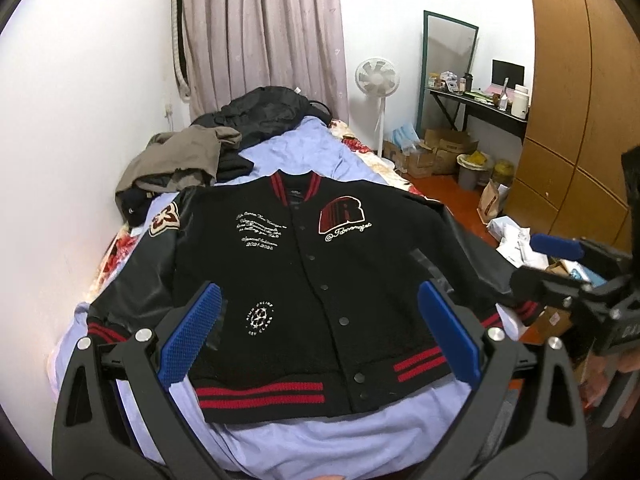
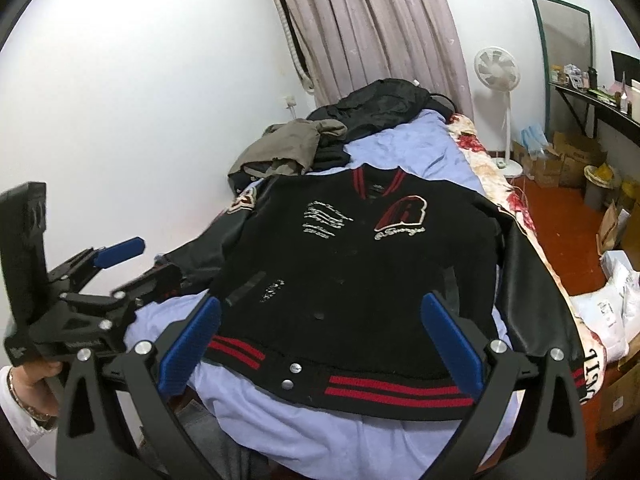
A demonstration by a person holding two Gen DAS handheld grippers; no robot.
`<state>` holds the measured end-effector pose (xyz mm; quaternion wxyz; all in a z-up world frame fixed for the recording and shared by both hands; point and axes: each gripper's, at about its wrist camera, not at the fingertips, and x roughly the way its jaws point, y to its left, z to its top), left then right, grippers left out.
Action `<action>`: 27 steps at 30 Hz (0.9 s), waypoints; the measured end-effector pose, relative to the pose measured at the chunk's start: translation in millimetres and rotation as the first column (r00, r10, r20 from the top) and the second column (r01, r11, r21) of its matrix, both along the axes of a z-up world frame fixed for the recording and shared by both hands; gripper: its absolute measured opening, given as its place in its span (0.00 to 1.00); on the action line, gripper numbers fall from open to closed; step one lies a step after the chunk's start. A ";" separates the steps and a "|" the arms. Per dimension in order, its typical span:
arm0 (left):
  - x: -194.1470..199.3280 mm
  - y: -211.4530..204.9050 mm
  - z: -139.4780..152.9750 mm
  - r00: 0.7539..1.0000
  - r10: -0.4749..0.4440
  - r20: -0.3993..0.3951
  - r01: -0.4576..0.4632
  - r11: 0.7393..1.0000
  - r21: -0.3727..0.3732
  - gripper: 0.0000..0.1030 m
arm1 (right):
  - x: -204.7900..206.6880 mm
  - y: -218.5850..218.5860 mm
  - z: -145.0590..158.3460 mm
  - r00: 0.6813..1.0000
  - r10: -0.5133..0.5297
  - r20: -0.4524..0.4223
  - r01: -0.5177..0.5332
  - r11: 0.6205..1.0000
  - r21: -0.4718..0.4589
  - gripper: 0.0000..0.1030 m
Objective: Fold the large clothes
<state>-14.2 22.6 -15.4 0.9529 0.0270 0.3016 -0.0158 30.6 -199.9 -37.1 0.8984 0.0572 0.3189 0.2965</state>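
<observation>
A black varsity jacket (image 1: 360, 272) with red-striped collar, cuffs and hem lies flat and buttoned, front up, on the bed. Its leather sleeves spread out to both sides. My left gripper (image 1: 320, 332) hovers open over the left part of the hem with nothing between its blue pads (image 1: 208, 320). My right gripper (image 2: 320, 340) stands open above the hem of the jacket (image 2: 360, 260), also empty. In the left wrist view the right gripper (image 1: 536, 264) appears near the right cuff. In the right wrist view the left gripper (image 2: 140, 264) is near the left sleeve.
A light blue sheet (image 1: 320, 432) covers the bed, which runs along a white wall on the left. A pile of dark and olive clothes (image 1: 188, 156) sits at the far end. A fan (image 1: 378, 80), boxes (image 1: 440, 152), a desk and a wooden wardrobe (image 1: 580, 100) stand to the right.
</observation>
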 end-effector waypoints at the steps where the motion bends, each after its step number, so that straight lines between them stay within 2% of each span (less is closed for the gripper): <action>1: -0.6 0.3 -1.4 1.000 -0.005 -0.007 0.005 1.000 -0.005 0.94 | 0.2 -2.4 -0.8 1.000 0.003 -0.002 -0.003 1.000 0.006 0.96; 4: -1.7 2.0 -5.2 0.999 -0.010 -0.044 0.008 0.999 -0.049 0.94 | -0.6 -6.6 -1.9 1.000 0.001 -0.003 -0.001 1.000 -0.001 0.96; 5: -2.7 2.9 -7.3 0.998 -0.034 -0.055 0.029 0.996 -0.084 0.94 | -1.4 -9.3 -1.8 1.000 0.001 0.002 -0.001 1.000 0.000 0.96; 7: -3.0 -0.7 -11.6 0.996 -0.060 -0.069 0.053 0.993 -0.106 0.94 | -3.4 -20.8 -3.0 1.000 -0.003 0.014 0.003 1.000 0.010 0.96; 11: 2.0 -18.0 -26.3 0.989 -0.107 -0.106 0.099 0.992 -0.084 0.94 | 0.4 -52.0 -14.2 0.999 -0.025 0.022 0.024 1.000 0.018 0.95; 14: 7.5 -30.3 -39.2 0.984 -0.122 -0.131 0.113 0.991 -0.076 0.94 | 13.0 -86.7 -34.5 0.998 -0.064 -0.004 0.064 0.998 0.011 0.95; 17: 13.2 -40.1 -51.3 0.979 -0.129 -0.158 0.114 0.989 -0.099 0.94 | 31.6 -134.3 -65.1 0.990 -0.123 -0.068 0.123 0.992 -0.006 0.95; 21: 23.2 -57.2 -65.5 0.977 -0.119 -0.176 0.108 0.992 -0.072 0.94 | 51.6 -186.2 -103.7 0.975 -0.185 -0.125 0.180 0.982 -0.055 0.95; 27: 45.6 -69.0 -80.0 0.974 -0.131 -0.184 0.119 0.990 -0.076 0.94 | 81.6 -254.9 -163.9 0.925 -0.309 -0.219 0.289 0.950 -0.119 0.95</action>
